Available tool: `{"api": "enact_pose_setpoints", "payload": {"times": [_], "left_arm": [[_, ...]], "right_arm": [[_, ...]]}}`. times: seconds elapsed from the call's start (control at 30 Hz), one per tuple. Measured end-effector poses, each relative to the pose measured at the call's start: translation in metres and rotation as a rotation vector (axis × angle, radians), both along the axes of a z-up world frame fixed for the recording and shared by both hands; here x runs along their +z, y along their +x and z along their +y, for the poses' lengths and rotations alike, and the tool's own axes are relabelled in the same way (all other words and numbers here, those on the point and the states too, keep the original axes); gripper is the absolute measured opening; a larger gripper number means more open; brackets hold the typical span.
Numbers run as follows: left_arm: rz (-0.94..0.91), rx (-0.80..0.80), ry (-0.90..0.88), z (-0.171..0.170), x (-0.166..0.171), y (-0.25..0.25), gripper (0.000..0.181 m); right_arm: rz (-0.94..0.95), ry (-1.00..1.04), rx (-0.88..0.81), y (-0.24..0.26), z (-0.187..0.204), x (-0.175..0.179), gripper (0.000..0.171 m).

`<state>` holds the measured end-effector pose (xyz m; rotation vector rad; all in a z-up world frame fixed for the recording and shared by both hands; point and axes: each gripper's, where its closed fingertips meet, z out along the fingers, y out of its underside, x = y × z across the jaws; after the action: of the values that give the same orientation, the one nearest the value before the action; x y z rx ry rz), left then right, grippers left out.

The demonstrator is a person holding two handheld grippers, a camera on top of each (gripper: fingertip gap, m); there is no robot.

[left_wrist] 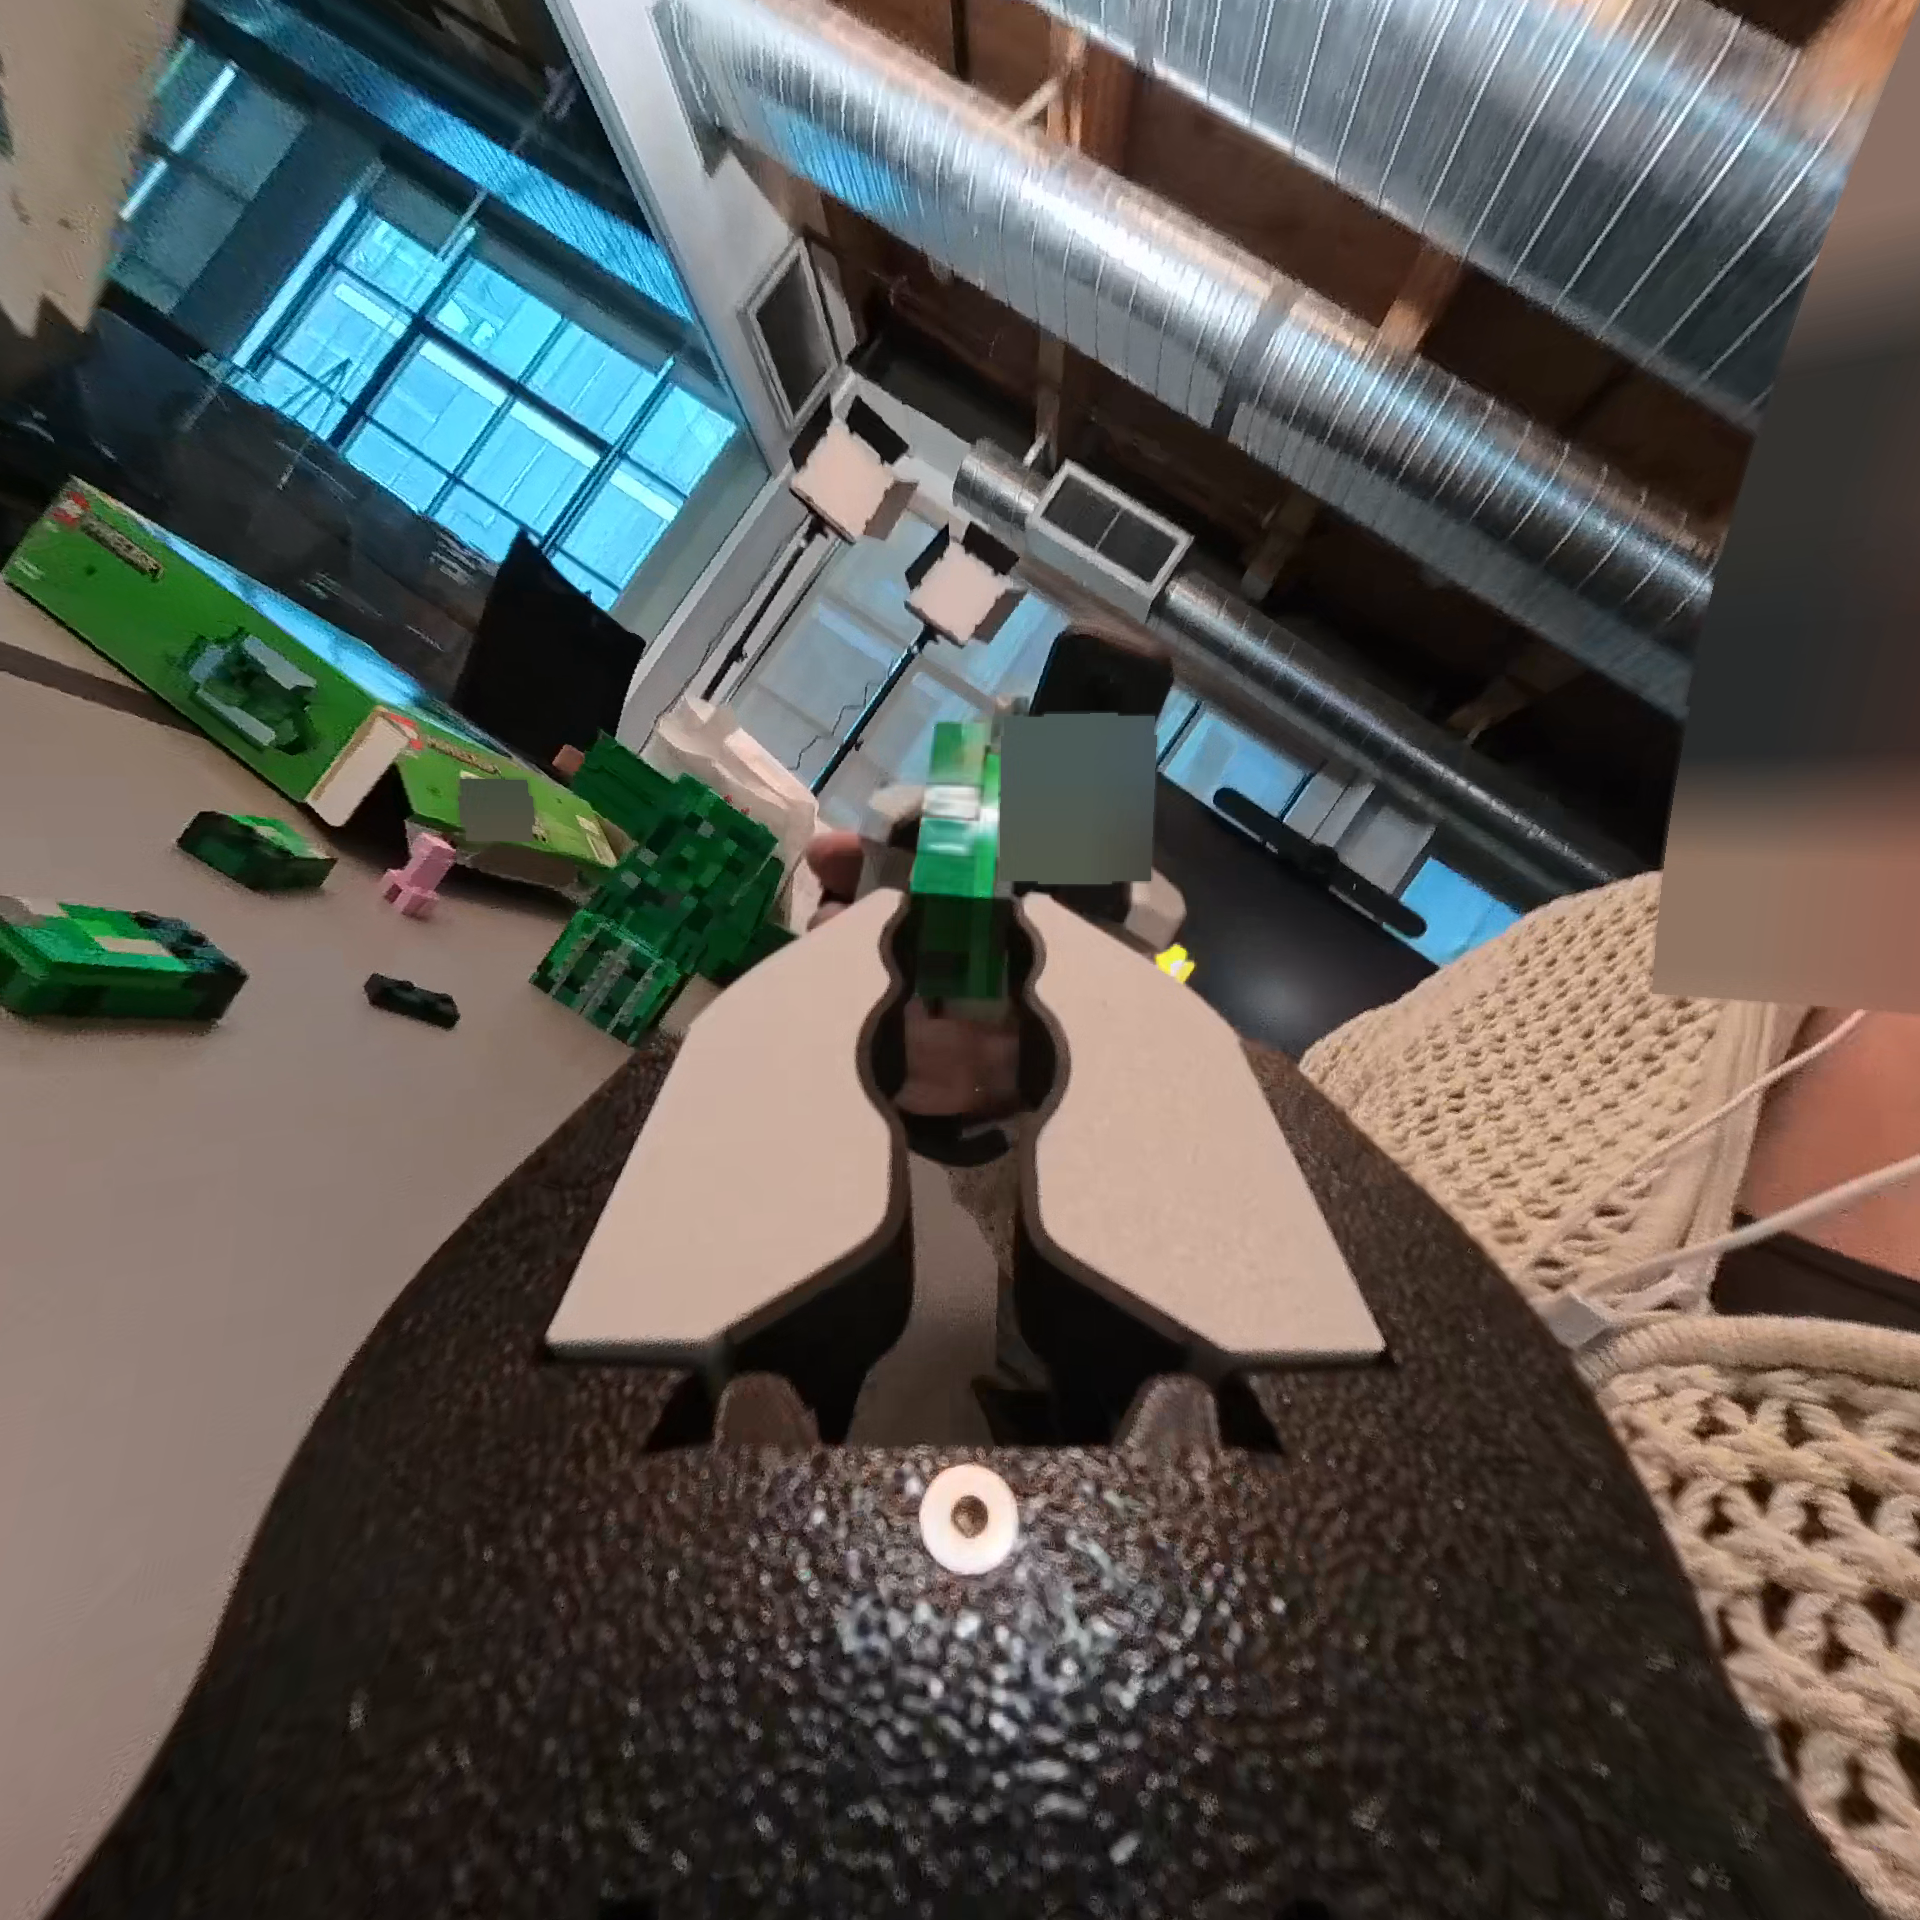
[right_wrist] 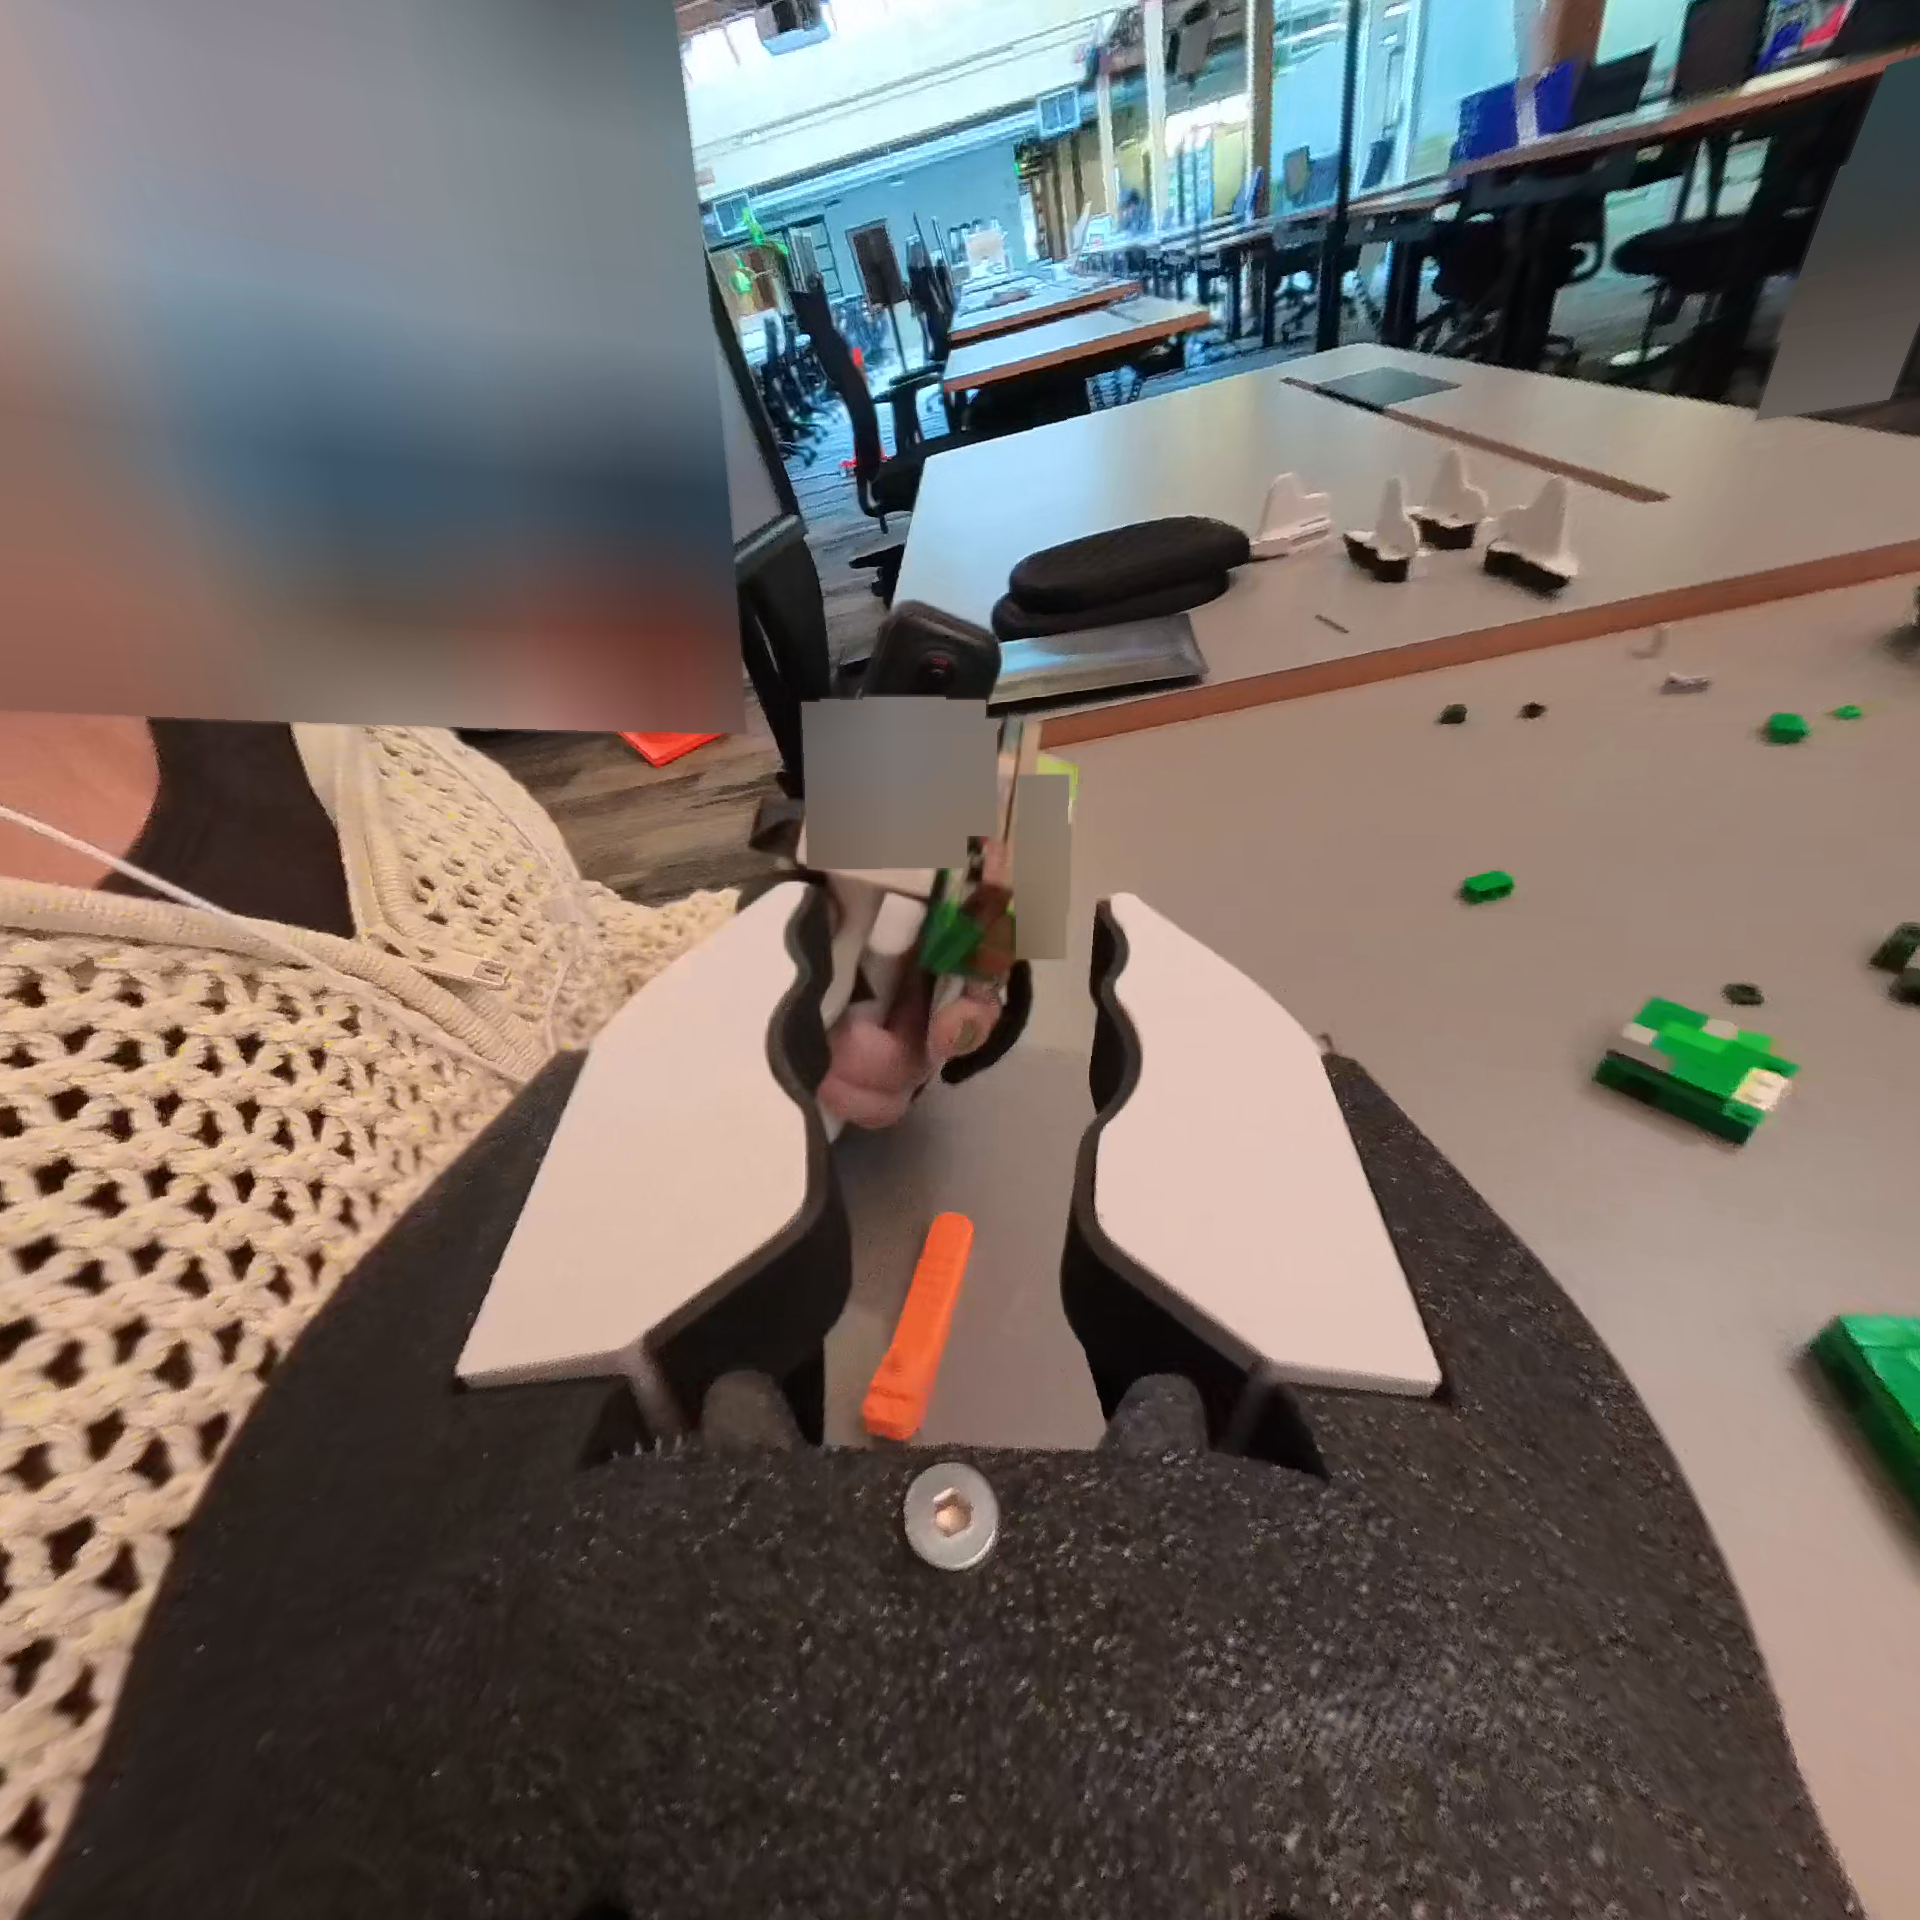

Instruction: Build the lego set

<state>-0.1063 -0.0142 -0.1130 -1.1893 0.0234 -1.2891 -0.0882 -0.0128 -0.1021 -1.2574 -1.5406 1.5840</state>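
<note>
In the left wrist view my left gripper [left_wrist: 956, 925] is shut on a tall green lego piece [left_wrist: 956, 831] and holds it up in the air, above the table edge. A large green block figure [left_wrist: 675, 883] stands on the table to its left. In the right wrist view my right gripper [right_wrist: 956, 914] is open and empty. It faces the left gripper's green piece [right_wrist: 948, 940] and the hand [right_wrist: 868, 1075] that holds that gripper, a short way in front of its tips.
An orange brick separator [right_wrist: 920, 1325] lies on the grey table [right_wrist: 1351, 1039] under the right gripper. A green sub-assembly [right_wrist: 1694, 1070], a small green brick [right_wrist: 1486, 885] and other loose bits lie to the right. The green box [left_wrist: 208, 644], a pink figure [left_wrist: 416, 873] and green builds [left_wrist: 104, 961] lie to the left. A cream knit sleeve [left_wrist: 1558, 1143] is close by. Both grippers' tips are close together, under 4 cm apart. The orange brick separator [right_wrist: 920, 1325] is about 15 cm from both grippers' fingertips.
</note>
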Motion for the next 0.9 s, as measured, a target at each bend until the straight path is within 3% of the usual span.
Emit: {"api": "enact_pose_setpoints", "payload": {"times": [0.33, 0.6, 0.7, 0.77, 0.8, 0.9], "left_arm": [[0.033, 0.011, 0.006, -0.001, -0.002, 0.001, 0.016], [0.198, 0.047, 0.038, -0.002, -0.003, 0.004, 0.016], [0.302, 0.049, 0.011, 0.000, -0.010, 0.005, 0.016], [0.330, 0.027, -0.006, 0.000, -0.012, 0.009, 0.016], [0.339, 0.021, -0.017, 0.001, -0.014, 0.011, 0.016], [0.337, 0.050, -0.046, 0.006, -0.018, 0.008, 0.022]], "right_arm": [[-0.030, -0.115, -0.026, -0.007, 0.006, -0.001, 0.018], [0.014, 0.054, -0.007, -0.003, 0.005, -0.004, 0.018], [-0.045, 0.067, 0.037, -0.001, 0.003, -0.010, 0.039], [-0.082, 0.057, 0.047, -0.002, 0.003, -0.015, 0.033], [-0.097, 0.051, 0.043, -0.003, 0.004, -0.017, 0.019], [-0.145, -0.065, 0.033, -0.005, 0.010, -0.023, 0.019]]}}
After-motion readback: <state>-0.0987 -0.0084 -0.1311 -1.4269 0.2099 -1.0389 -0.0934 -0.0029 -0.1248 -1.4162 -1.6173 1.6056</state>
